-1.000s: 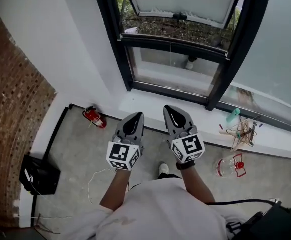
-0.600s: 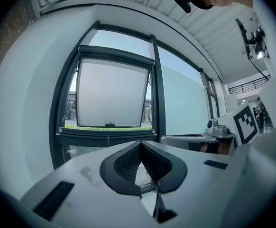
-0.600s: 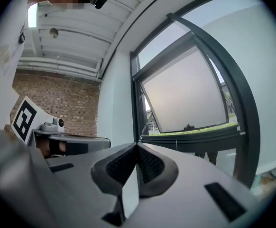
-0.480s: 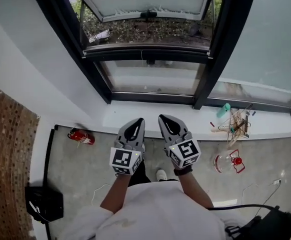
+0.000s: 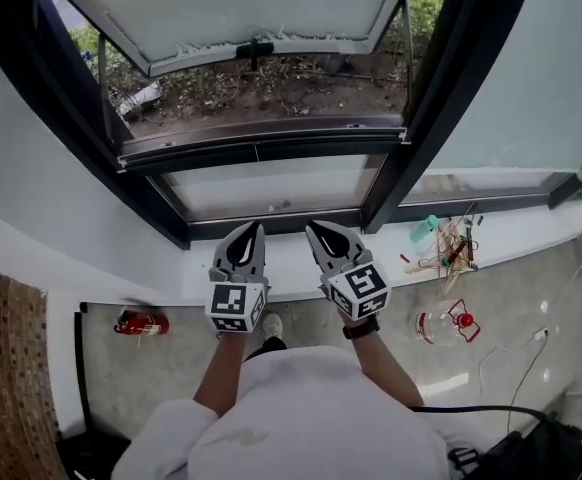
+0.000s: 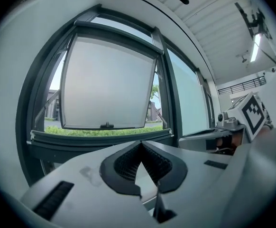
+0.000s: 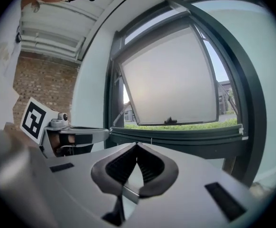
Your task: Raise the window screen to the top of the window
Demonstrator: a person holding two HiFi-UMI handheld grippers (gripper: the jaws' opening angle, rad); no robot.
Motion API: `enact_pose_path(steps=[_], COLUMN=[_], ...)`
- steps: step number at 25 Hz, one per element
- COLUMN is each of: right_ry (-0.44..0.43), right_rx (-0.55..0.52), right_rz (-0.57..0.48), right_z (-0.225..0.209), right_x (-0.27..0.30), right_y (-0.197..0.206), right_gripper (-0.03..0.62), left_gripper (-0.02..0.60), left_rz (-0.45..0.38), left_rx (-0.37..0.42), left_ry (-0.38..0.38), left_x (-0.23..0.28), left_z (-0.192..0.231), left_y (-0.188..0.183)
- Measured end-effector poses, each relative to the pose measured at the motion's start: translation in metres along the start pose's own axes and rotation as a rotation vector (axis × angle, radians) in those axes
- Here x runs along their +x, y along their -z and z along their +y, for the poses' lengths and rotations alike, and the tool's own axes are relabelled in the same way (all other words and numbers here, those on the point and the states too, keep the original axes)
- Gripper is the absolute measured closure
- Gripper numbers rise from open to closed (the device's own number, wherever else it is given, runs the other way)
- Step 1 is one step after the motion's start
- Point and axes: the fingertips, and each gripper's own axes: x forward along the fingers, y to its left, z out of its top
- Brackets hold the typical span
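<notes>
A: Left tool (image 5: pixel 248 228)?
B: Jaws pressed together, nothing between them. Right tool (image 5: pixel 317 228) same, empty, just beside it.
A: Window screen?
B: Can't pick out the mesh itself. The dark window frame (image 5: pixel 261 146) lies ahead of both tips, apart from them, past the white sill (image 5: pixel 289 268). The glass sash (image 5: pixel 261 8) above is swung outward.
</notes>
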Motion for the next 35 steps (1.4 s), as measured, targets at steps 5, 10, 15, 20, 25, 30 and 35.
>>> enact_pose_path(steps=[5,10,15,20,25,30,35], right_ry=[0.08,0.065,0.02,-0.018,-0.035,-0.044,-0.062], right_rx=[0.043,0.085,0.193,0.184,0.175,0.169,0.215], right_rz=[0.003,0.061,0.094,0.131,0.18,0.192,0.266], right_z=[-0.02,-0.015,-0.036,-0.045,-0.051,-0.061,-0.065], right_x=[0.071,0.11,0.156,0.189,0.223,0.257,0.281], right_y=[-0.004,0.024,0.049,0.069,0.097,0.107,0.136], right_gripper=[0.591,0.591,0.591,0.58,0.456,0.457,0.459], left_gripper=[0.58,0.58,0.58,0.555,0.424,0.397,0.397], left_rz=[0.013,0.065,0.147,0.241,0.351,0.473,0.473], left_rx=[0.068,0.154,0.286,0.525,0.798,0.94,1.0], left_ry=[0.087,0.118,0.127,0.19,0.267,0.279,0.241], left_x=[0.042,0.081,0.111,0.139,0.165,0.183,0.189], left_z=[0.06,0.096,0.107,0.109,0.115,0.125,0.127], left_y=[-0.005,0.003,0.014,0.031,0.054,0.078,0.082])
